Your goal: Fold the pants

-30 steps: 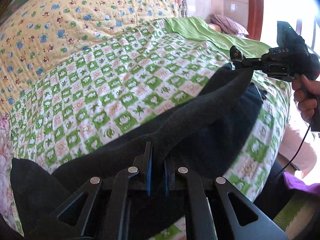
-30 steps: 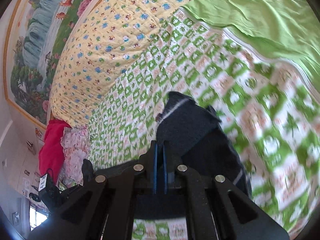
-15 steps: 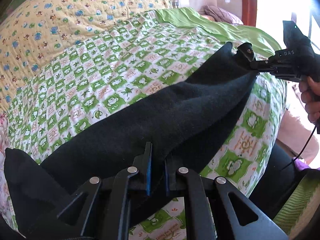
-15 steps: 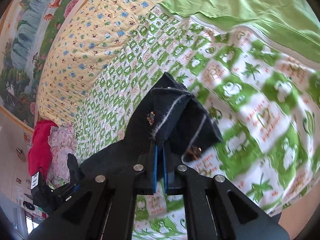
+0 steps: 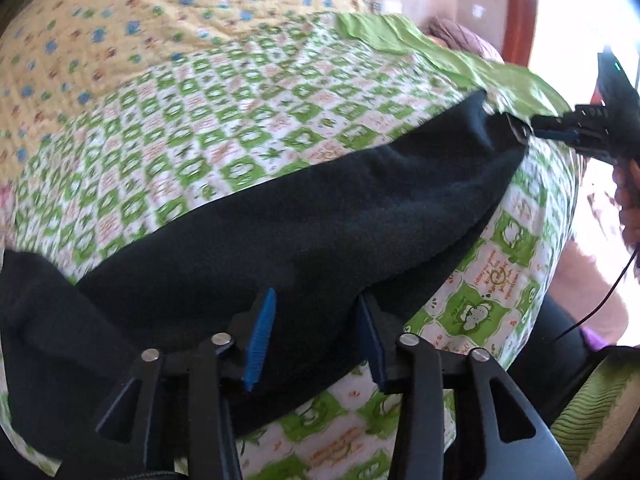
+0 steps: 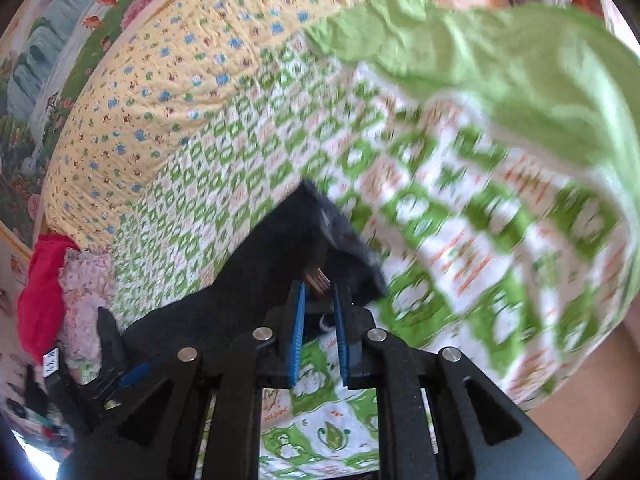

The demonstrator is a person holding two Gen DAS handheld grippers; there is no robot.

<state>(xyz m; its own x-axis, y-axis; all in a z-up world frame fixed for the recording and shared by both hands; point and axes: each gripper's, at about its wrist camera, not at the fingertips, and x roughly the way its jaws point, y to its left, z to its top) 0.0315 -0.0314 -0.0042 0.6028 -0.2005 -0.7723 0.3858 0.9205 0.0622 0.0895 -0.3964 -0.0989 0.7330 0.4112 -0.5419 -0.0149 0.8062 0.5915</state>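
Note:
The black pants (image 5: 320, 216) lie folded lengthwise along the near edge of the bed, on the green and white checked quilt (image 5: 240, 120). My left gripper (image 5: 316, 316) is open, its blue pads apart over one end of the pants. My right gripper (image 6: 320, 312) is also open, its pads a little apart at the other end of the pants (image 6: 280, 256). The right gripper also shows in the left wrist view (image 5: 532, 132) at the far end of the pants.
A yellow patterned quilt (image 5: 160, 12) covers the far side of the bed and a plain green sheet (image 6: 500, 52) lies at one end. Red and floral clothes (image 6: 44, 280) sit by the left gripper's end. The bed edge runs just below both grippers.
Both grippers were shut on the pants and have opened. The pants have come down from being held stretched and now rest on the quilt.

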